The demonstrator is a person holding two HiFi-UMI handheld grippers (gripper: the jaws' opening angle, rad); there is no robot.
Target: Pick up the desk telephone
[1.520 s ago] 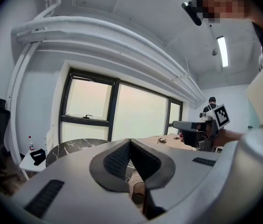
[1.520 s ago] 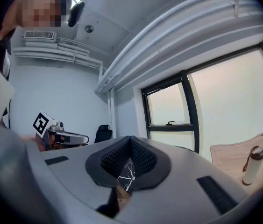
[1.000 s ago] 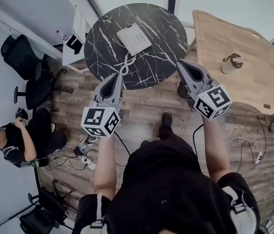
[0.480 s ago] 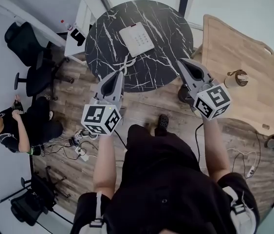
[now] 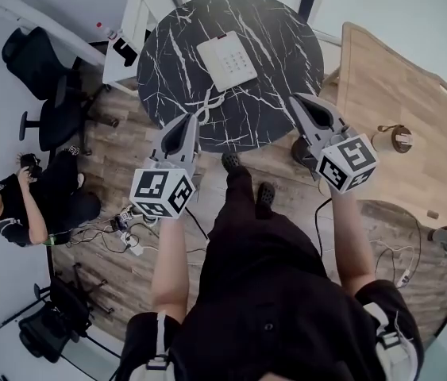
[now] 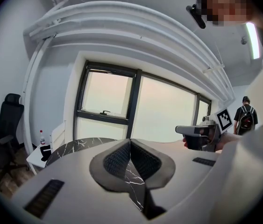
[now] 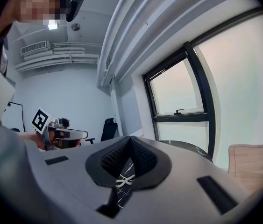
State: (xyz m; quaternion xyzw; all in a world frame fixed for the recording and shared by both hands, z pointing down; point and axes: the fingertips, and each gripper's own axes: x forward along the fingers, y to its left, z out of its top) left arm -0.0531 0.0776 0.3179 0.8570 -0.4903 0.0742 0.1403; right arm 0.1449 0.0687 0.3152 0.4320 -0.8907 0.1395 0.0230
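A white desk telephone (image 5: 227, 60) lies flat on the round black marble table (image 5: 287, 46), and its coiled white cord (image 5: 206, 105) trails to the near edge. My left gripper (image 5: 189, 121) is shut and empty, its tip over the table's near edge beside the cord. My right gripper (image 5: 294, 99) is also shut and empty, at the table's near right rim. In the left gripper view the jaws (image 6: 130, 143) meet, with the marble top (image 6: 70, 147) beyond. In the right gripper view the closed jaws (image 7: 130, 140) sit above the cord (image 7: 124, 180).
A wooden table (image 5: 398, 86) with a small brown-topped cup (image 5: 394, 139) stands at the right. Black office chairs (image 5: 44, 94) and a white side table (image 5: 128, 34) are at the left. A person (image 5: 17, 205) sits on the floor by cables (image 5: 120, 228).
Both grippers have moved forward and lower toward the marble table, still shut. The person holding them has stepped closer, with one foot now forward under the table's edge.
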